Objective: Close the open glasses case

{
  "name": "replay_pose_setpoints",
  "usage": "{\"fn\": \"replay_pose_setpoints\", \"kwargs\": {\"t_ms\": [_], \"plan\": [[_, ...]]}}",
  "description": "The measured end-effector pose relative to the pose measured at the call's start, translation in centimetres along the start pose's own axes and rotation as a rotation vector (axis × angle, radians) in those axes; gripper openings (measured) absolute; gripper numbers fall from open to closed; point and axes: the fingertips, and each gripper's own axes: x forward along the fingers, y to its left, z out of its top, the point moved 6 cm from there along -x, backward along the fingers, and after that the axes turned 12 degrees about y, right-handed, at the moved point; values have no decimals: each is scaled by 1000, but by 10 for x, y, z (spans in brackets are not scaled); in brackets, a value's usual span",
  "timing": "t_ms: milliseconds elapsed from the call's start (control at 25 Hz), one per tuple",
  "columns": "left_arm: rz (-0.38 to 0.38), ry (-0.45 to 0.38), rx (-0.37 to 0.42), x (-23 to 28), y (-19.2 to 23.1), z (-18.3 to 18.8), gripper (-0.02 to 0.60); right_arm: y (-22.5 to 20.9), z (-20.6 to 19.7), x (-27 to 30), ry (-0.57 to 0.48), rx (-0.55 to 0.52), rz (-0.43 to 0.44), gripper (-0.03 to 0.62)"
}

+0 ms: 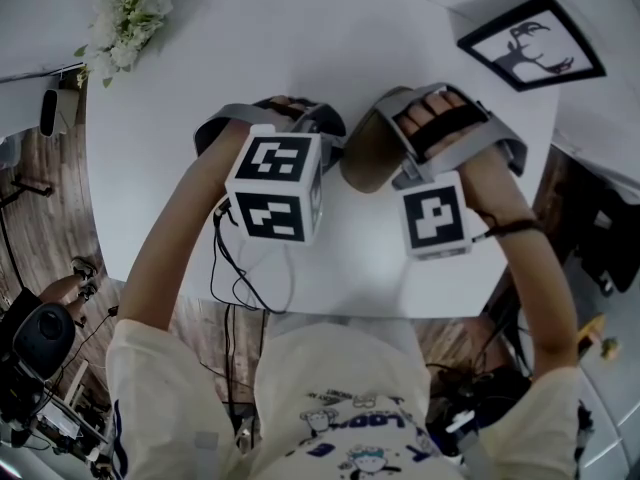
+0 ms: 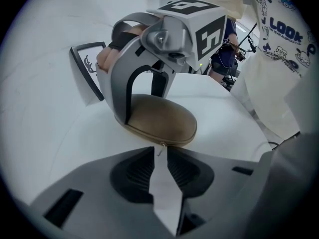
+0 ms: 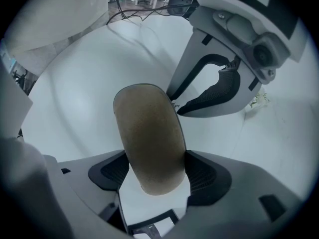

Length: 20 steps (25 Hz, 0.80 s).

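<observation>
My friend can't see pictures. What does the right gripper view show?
A brown glasses case lies on a white table, gripped at its near end between the jaws of the right tool. The left tool reaches down from the upper right, its tips right by the case's far end.

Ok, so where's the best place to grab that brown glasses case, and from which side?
Across its narrow width near one rounded end, coming down from above, as the right gripper does. The glasses case lies flat on the table, a long domed oval: its two long sides probably give a surer pinch than the curved top.
</observation>
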Motion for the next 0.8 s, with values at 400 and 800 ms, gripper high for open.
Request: {"fn": "replay_pose_setpoints", "kwargs": {"t_ms": [400, 800], "plan": [[-7, 32, 65, 13, -3, 4, 8, 0, 0, 0, -7, 3, 1, 347], [41, 9, 1, 10, -12, 1, -2, 1, -1, 0, -8, 12, -2, 347]]}}
